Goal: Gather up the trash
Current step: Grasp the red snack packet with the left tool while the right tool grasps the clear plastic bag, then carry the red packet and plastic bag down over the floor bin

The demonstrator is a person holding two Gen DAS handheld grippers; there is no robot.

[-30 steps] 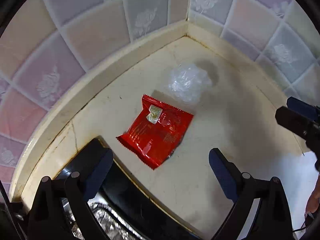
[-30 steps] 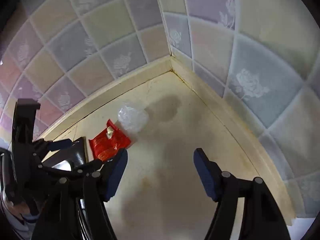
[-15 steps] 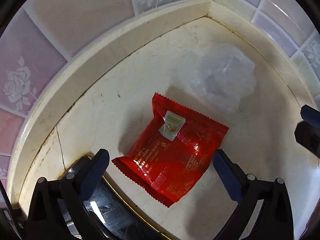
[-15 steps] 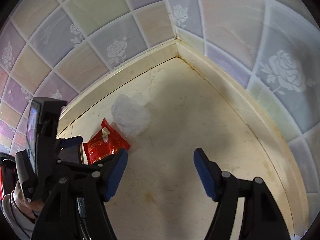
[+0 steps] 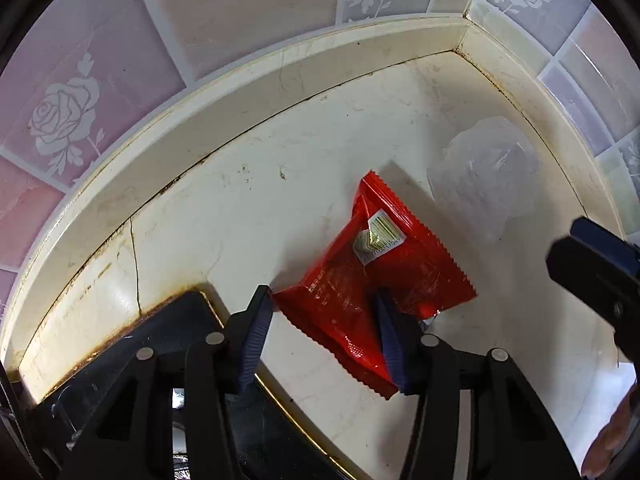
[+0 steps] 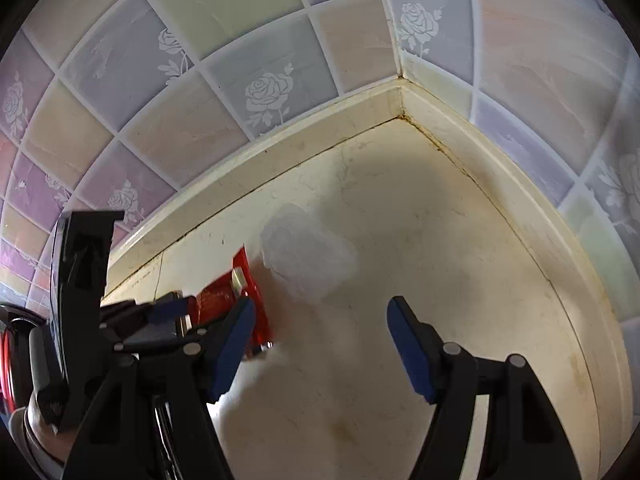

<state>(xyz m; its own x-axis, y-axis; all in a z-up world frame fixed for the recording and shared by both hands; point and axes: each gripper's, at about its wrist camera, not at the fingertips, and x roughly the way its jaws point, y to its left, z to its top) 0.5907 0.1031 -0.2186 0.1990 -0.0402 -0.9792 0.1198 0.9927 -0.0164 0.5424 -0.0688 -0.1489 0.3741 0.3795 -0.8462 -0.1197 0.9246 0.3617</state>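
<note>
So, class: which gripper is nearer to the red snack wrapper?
Left. The left gripper straddles the red snack wrapper, its jaws just closing around it. The right gripper hangs open beside it, facing the clear plastic wad.

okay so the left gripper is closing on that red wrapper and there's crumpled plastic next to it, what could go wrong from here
1. The left gripper has just been closing around only the near corner of the red wrapper; the slick, flat foil might slip out or simply crumple.
2. The right gripper, open, approaches the crumpled clear plastic, which touches the wrapper; lifting one may drag the other.
</note>
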